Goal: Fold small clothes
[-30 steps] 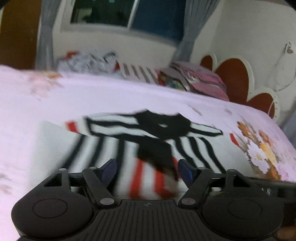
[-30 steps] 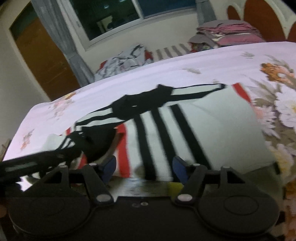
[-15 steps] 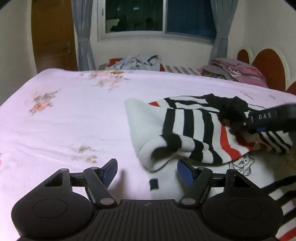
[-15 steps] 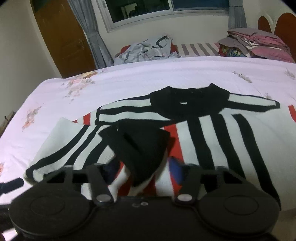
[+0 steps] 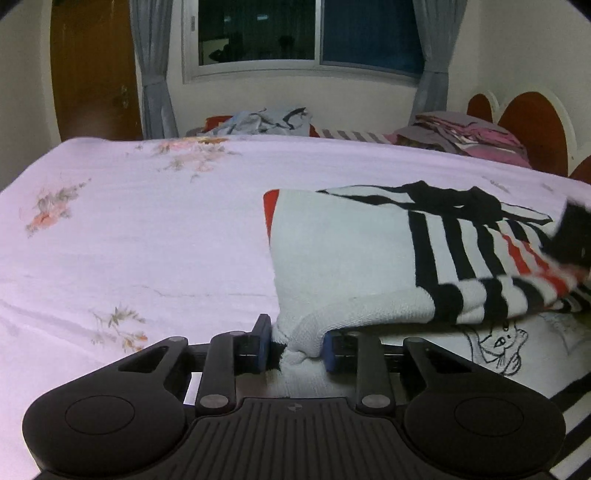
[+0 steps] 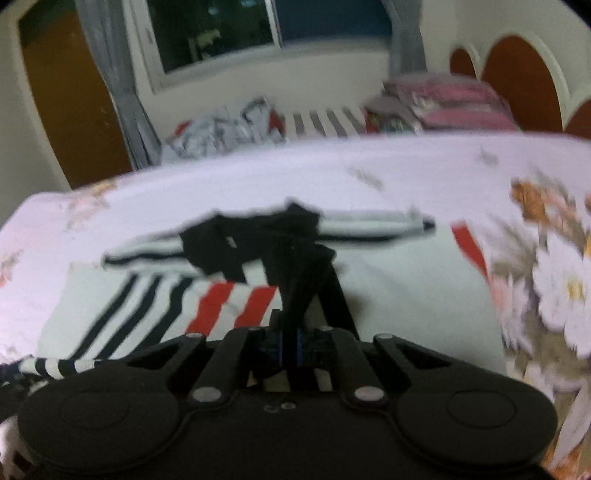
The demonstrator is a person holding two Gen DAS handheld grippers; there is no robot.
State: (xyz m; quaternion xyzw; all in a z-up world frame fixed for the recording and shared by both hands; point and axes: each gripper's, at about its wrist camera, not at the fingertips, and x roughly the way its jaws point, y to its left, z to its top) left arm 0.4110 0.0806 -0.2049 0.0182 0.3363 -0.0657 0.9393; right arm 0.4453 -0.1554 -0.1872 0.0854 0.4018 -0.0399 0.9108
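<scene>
A white knit sweater (image 5: 354, 254) with black and red stripes lies on the pale pink bed sheet (image 5: 147, 229). My left gripper (image 5: 295, 347) is shut on a white fold at the sweater's near edge. In the right wrist view the sweater (image 6: 399, 295) lies spread out, its black collar at the far side. My right gripper (image 6: 290, 347) is shut on the black cuff (image 6: 303, 280) of a sleeve, which stretches up and away over the body. The right wrist view is blurred.
A heap of loose clothes (image 5: 266, 120) and a stack of folded pink and grey clothes (image 5: 465, 138) sit at the bed's far edge. A red scalloped headboard (image 5: 532, 125) stands at the right. A window (image 5: 306, 33) and a wooden door (image 5: 92, 70) are behind.
Both grippers were open and have closed: the left on the sweater's white edge, the right on the black sleeve cuff. The sleeve has been drawn across the body toward the right.
</scene>
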